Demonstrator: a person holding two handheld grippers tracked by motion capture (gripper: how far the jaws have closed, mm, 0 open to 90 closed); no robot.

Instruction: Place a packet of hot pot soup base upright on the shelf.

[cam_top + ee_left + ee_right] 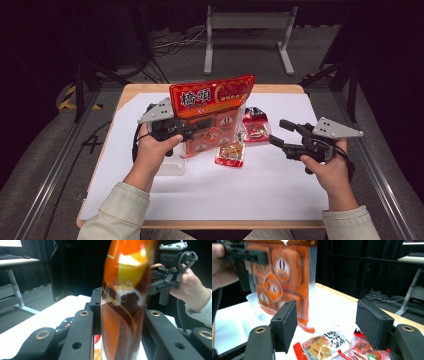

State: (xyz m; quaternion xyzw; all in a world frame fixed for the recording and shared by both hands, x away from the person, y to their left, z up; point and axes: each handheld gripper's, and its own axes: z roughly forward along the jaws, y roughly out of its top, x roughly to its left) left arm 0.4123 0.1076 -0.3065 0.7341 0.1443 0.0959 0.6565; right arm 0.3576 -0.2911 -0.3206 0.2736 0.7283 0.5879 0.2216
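The left gripper [202, 125] is clamped on a big orange snack bag [212, 95], holding it upright above the white sheet [280, 180] that covers the table, its red printed header at the top and its clear lower half hanging just over the sheet. In the left gripper view the bag [125, 305] stands squeezed between the two black jaws. To the right, the right gripper [282, 132] hovers with its jaws apart and nothing between the pads, pointing left toward the middle of the table. Between the two grippers, two small packets lie flat on the sheet: an orange-and-white sachet [230, 152] nearer the person, and a red packet [256, 125] just beyond it, toward the far right. A clear plastic tray [172, 167] sits under the left hand [155, 147].
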